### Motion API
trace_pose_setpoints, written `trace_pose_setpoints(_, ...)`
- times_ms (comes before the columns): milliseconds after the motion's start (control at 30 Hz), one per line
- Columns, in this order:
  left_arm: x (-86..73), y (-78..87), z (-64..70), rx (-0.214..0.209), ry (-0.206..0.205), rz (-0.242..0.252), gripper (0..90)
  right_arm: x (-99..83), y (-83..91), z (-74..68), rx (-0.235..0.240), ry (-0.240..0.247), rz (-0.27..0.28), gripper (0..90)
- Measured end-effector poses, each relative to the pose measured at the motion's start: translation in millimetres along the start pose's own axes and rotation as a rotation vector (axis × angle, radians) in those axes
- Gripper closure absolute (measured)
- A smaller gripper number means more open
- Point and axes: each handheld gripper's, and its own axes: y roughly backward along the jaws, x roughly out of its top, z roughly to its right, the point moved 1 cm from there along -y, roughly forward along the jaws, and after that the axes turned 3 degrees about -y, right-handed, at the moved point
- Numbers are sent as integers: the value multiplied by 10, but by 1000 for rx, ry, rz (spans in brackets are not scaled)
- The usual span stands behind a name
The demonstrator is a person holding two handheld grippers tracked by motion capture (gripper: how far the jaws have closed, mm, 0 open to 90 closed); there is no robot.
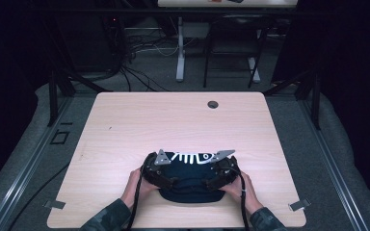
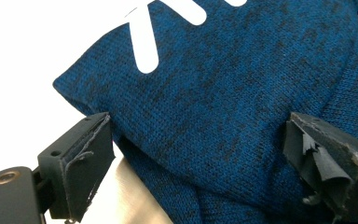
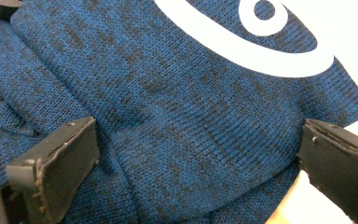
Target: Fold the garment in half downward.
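A dark blue knitted garment (image 1: 190, 185) with a white fish-skeleton print (image 1: 195, 157) lies bunched at the front middle of the wooden table (image 1: 173, 120). My left gripper (image 1: 155, 169) rests at its left edge and my right gripper (image 1: 224, 169) at its right edge, each held by a hand. In the left gripper view the jaws of the left gripper (image 2: 200, 154) stand wide apart, open, with a fold of the garment (image 2: 223, 93) between them. The right gripper (image 3: 198, 158) is open too, its jaws straddling the garment (image 3: 168, 93) near the printed eye.
A round cable hole (image 1: 213, 104) sits near the table's far edge. Metal brackets (image 1: 55, 204) (image 1: 299, 205) stick out at the front corners. Beyond the table, cables (image 1: 139, 72) lie on the floor by desk legs (image 1: 180, 53).
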Motion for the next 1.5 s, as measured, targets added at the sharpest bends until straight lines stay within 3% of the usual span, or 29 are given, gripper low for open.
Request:
trace_pose_setpoints(233, 41, -85, -184, 4, 57, 8, 91, 111, -77, 112, -11, -19, 0, 0)
trace_pose_setpoints(333, 58, -91, -200, 6, 47, 5, 84, 122, -95, 135, -8, -22, 14, 0)
trace_pose_setpoints(467, 77, -64, -204, 1, 65, 19, 44, 117, -71, 142, 1, -25, 27, 0)
trace_pose_setpoints(633, 127, 69, -187, 2, 65, 63, 14, 157, 96, 115, 16, -25, 84, 0)
trace_pose_setpoints(800, 137, 229, -136, 21, 51, 89, 6, 167, 333, 70, -19, 1, 139, 0)
trace_pose_setpoints(933, 72, 364, -107, 58, 36, 111, 5, 87, 504, 81, -49, -5, 171, 0)
trace_pose_setpoints(1200, -96, 537, -149, 102, 65, 127, 4, -125, 711, 182, -76, -57, 191, 0)
trace_pose_setpoints(1500, -335, 605, -232, 159, 95, 105, 3, -444, 762, 336, -100, -112, 142, 0)
